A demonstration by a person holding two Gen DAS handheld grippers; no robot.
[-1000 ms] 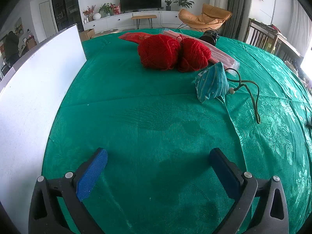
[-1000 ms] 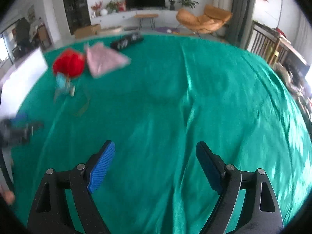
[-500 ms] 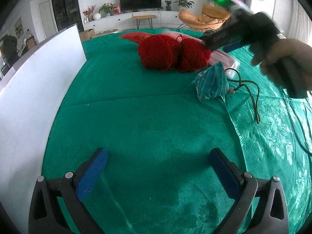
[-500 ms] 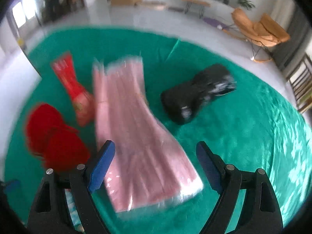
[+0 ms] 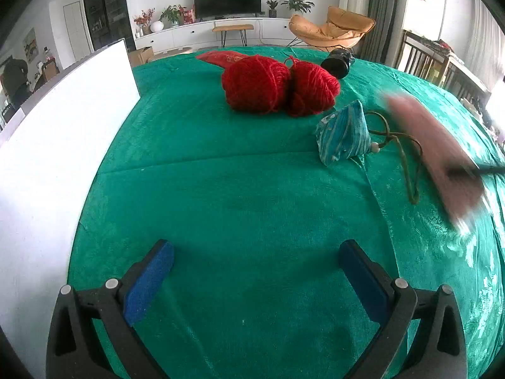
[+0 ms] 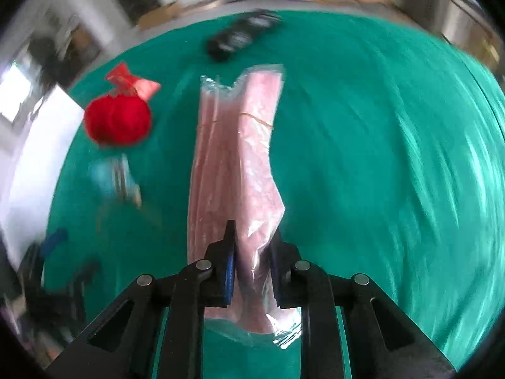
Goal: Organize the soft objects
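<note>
My right gripper (image 6: pixel 251 243) is shut on a pink cloth in a clear plastic bag (image 6: pixel 233 158) and holds it above the green tablecloth. The bag shows as a blurred pink streak in the left wrist view (image 5: pixel 438 158) at the right. Two red yarn balls (image 5: pixel 277 85) lie at the far middle of the table; they also show in the right wrist view (image 6: pixel 118 120). A blue patterned pouch (image 5: pixel 342 132) with a green cord (image 5: pixel 407 161) lies beside them. My left gripper (image 5: pixel 255 271) is open and empty, low over the near cloth.
A white board (image 5: pixel 63 145) stands along the table's left edge. A red packet (image 5: pixel 224 58) and a black cylindrical object (image 5: pixel 337 61) lie at the far side behind the yarn. The green tablecloth (image 5: pixel 221 205) covers the table.
My right gripper has shut on the pink bagged cloth and lifted it away from behind the yarn, toward the right. The left gripper has not moved.
</note>
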